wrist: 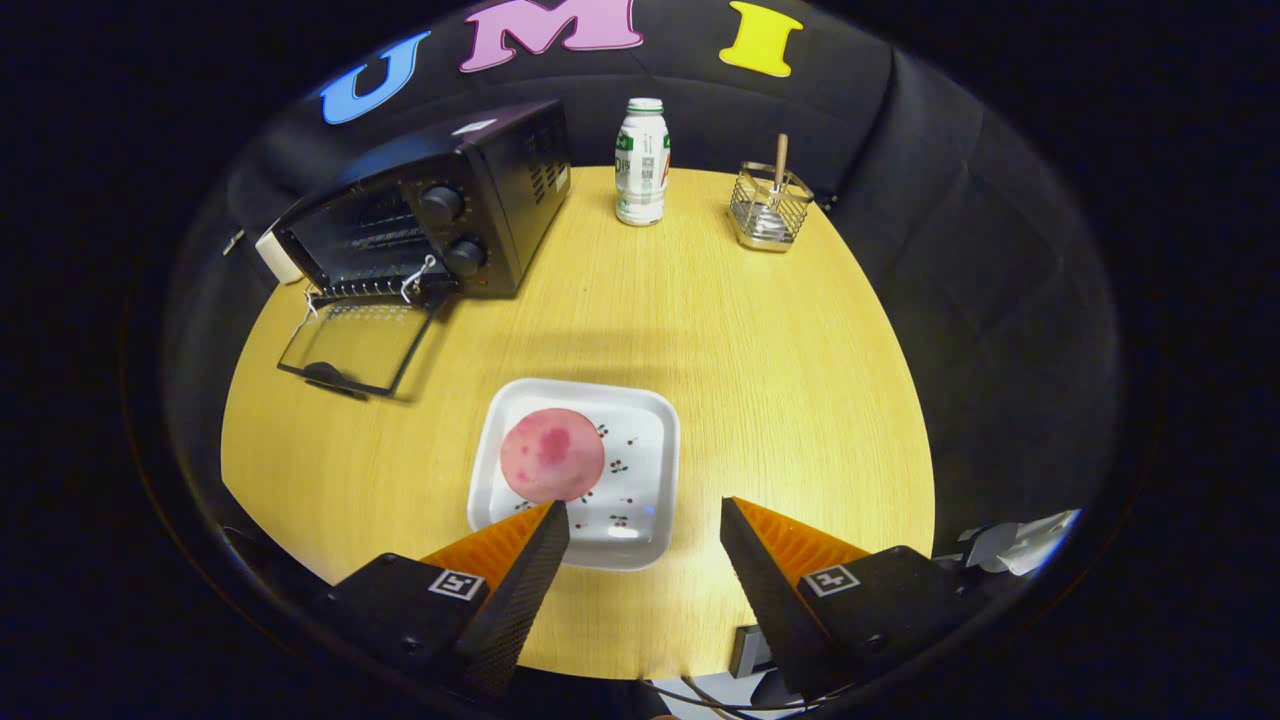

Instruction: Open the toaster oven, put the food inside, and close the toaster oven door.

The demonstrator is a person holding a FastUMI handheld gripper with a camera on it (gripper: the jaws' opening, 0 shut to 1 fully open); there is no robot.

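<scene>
At the far edge of my counter (700,330) I see a white bottle (641,160) and, near it, a wire basket (768,208) holding a stick.

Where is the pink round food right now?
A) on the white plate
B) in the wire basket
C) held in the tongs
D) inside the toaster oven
A: the pink food lies on the white plate, just ahead of the open tongs.

No legible text: the bottle (641,160) beyond the plate carries a green-and-white label w/ print too small to read. Square black-and-white coded markers sit on each finger of the gripper (645,520), fingers spread apart, holding nothing.
</scene>
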